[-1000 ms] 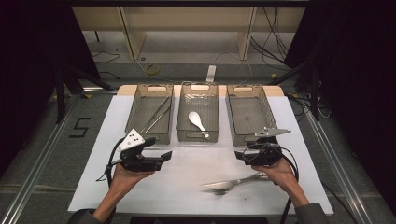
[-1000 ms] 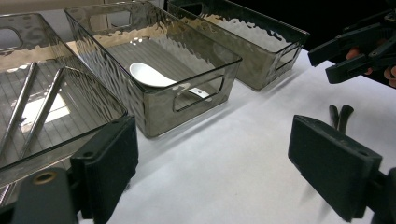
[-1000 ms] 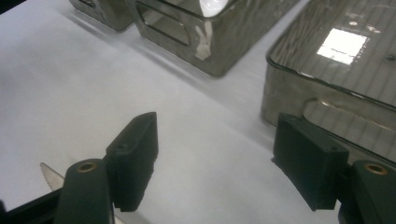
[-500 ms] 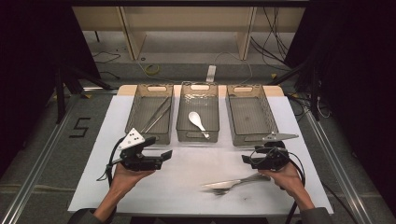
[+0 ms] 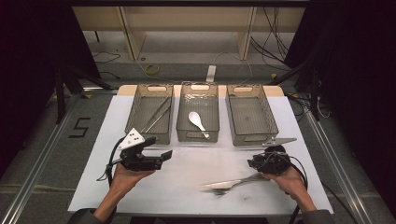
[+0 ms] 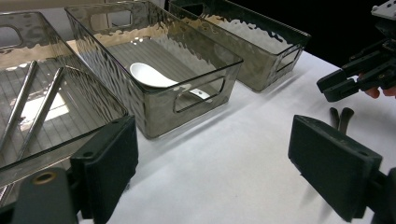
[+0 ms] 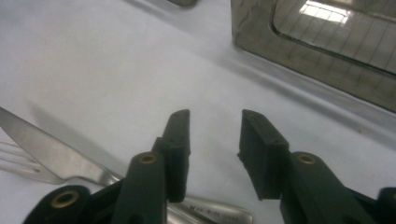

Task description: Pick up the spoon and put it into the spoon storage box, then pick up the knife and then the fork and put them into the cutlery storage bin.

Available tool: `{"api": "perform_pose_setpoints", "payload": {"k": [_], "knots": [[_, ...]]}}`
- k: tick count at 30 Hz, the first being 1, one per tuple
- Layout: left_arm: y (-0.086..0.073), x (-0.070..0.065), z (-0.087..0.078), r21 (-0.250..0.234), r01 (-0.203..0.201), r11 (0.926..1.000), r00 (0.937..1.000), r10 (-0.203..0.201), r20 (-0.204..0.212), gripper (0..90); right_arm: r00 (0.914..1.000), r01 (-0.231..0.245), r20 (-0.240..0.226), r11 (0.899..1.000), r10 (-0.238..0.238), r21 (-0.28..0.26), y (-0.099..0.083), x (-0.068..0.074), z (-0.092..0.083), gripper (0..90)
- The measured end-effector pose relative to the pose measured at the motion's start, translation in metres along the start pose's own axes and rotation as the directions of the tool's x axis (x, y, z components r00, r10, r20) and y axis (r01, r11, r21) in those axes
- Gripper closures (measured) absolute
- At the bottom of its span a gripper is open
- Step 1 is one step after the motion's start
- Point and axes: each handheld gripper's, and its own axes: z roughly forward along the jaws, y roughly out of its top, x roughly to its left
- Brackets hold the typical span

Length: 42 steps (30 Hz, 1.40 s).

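Right gripper point(image 7: 212, 135), jaws half-closed and empty, sits above stacked knife point(image 7: 51, 149) and fork point(image 7: 16, 161); risks grabbing both handles or slipping. Left gripper point(image 6: 224, 168) idles wide open.

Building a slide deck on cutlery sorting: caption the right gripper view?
Right gripper, jaws partly closed, poised above the handles of a knife and fork on the white table.

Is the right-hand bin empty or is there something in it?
Empty: the right bin shows only its bare ribbed floor, while the spoon lies in the middle bin.
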Motion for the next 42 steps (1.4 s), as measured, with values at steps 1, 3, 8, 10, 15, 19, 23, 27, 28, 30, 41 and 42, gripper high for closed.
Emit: {"api": "perform_pose_setpoints", "payload": {"k": [1,3,8,10,15,19,23,27,28,30,41,42], "knots": [[0.0,0.0,0.0,0.0,0.0,1.0,1.0,0.0,0.0,15.4,1.0,0.003,0.0,1.0,-0.003,0.01,-0.001,0.0,0.001,67.8],[0.0,0.0,0.0,0.002,0.0,1.0,1.0,0.0,0.001,15.4,0.9999,0.014,0.0,0.999,-0.014,0.031,-0.002,0.0,0.002,71.1],[0.0,0.0,0.0,0.001,0.001,1.0,1.0,-0.001,0.001,15.4,0.9989,0.044,0.011,0.996,-0.045,0.075,-0.005,0.0,0.005,81.2],[0.0,0.0,0.0,0.001,0.0,1.0,1.0,0.0,0.0,15.4,0.9987,0.047,0.015,0.995,-0.048,0.09,-0.006,0.0,0.006,85.0],[0.0,0.0,0.0,0.001,0.0,1.0,1.0,0.0,0.001,15.4,0.9987,0.043,0.021,0.991,-0.046,0.127,-0.008,-0.002,0.008,90.0],[0.0,0.0,0.0,0.001,0.001,1.0,1.0,-0.001,0.002,15.4,0.9987,0.033,0.032,0.987,-0.039,0.156,-0.01,-0.005,0.011,90.0],[0.0,0.0,0.0,0.002,0.0,1.0,1.0,0.0,0.002,15.5,0.9988,0.036,0.026,0.985,-0.041,0.171,-0.011,-0.005,0.012,90.0],[0.0,0.0,0.0,0.003,-0.001,1.0,1.0,0.001,0.001,15.4,0.9989,0.036,0.022,0.984,-0.04,0.173,-0.011,-0.004,0.012,90.0],[0.0,0.0,0.0,0.003,0.001,1.0,1.0,-0.001,0.001,15.5,0.999,0.035,0.021,0.984,-0.04,0.175,-0.012,-0.004,0.011,90.0],[0.0,0.0,0.0,0.001,0.0,1.0,1.0,0.0,0.0,15.4,0.9991,0.034,0.017,0.983,-0.038,0.178,-0.012,-0.004,0.011,90.0],[0.0,0.0,0.0,0.003,0.0,1.0,1.0,0.0,0.0,15.5,0.9996,0.025,0.006,0.98,-0.026,0.199,-0.017,-0.001,0.005,90.0],[0.0,0.0,0.0,0.004,-0.002,1.0,1.0,0.002,-0.001,15.4,0.9996,0.027,0.006,0.98,-0.029,0.198,-0.018,-0.001,0.005,90.0]]}}
